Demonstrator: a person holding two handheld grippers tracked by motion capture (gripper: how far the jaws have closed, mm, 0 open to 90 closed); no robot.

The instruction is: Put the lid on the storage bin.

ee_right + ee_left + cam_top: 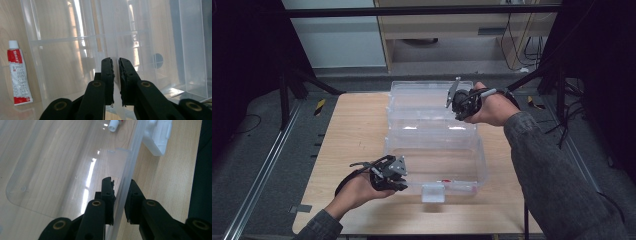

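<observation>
A clear plastic box (479,165) stands open on the wooden table, its lid (422,92) swung up at the back. My left gripper (403,185) is at the box's front left corner. In the left gripper view its jaws (120,181) straddle the front wall (130,162) and are shut on it. My right gripper (455,100) is at the lid's right end, and in the right gripper view its jaws (115,60) are shut on a thin clear edge of the lid (110,37). A red and white tube (18,75) lies on the box floor, its cap (113,125) visible.
A white latch (433,192) hangs off the box's front wall and also appears as the latch (160,135) in the left gripper view. Bare wooden table (354,135) lies left of the box. The table's near edge is close behind my left hand.
</observation>
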